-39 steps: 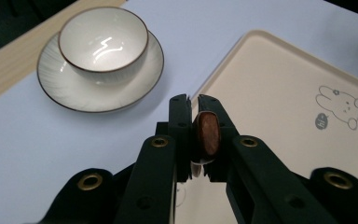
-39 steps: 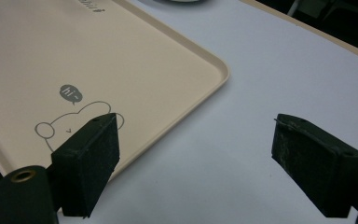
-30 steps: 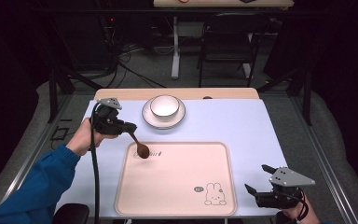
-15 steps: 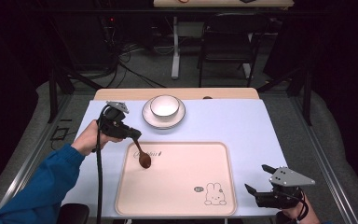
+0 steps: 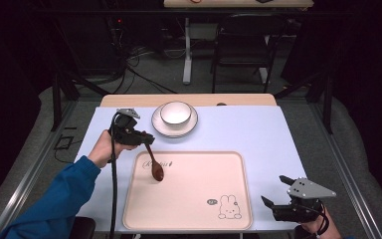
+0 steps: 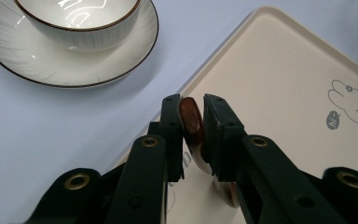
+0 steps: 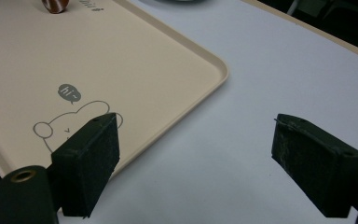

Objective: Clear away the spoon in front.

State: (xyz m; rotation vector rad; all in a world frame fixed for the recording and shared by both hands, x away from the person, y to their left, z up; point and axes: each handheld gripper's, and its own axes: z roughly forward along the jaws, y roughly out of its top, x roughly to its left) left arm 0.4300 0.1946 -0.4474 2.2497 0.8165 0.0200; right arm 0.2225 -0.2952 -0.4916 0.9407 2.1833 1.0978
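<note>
Left tool (image 5: pixel 146 140) jaws just easing apart, handle of dark brown wooden spoon (image 5: pixel 155 167) between them, bowl on beige bunny-print tray (image 5: pixel 199 199). Best spread slowly, lift straight. Right tool (image 5: pixel 277 201) spread, idle.

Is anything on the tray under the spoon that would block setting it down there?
Nothing visible. The spoon, handle between the left gripper jaws, already has its bowl down on the tray; its surface around it is bare, only printed marks.

My left gripper (image 5: pixel 146 141) out over the table's left, jaws just easing apart yet close together, my right gripper (image 5: pixel 278 194) low at bottom right, jaws wide.
</note>
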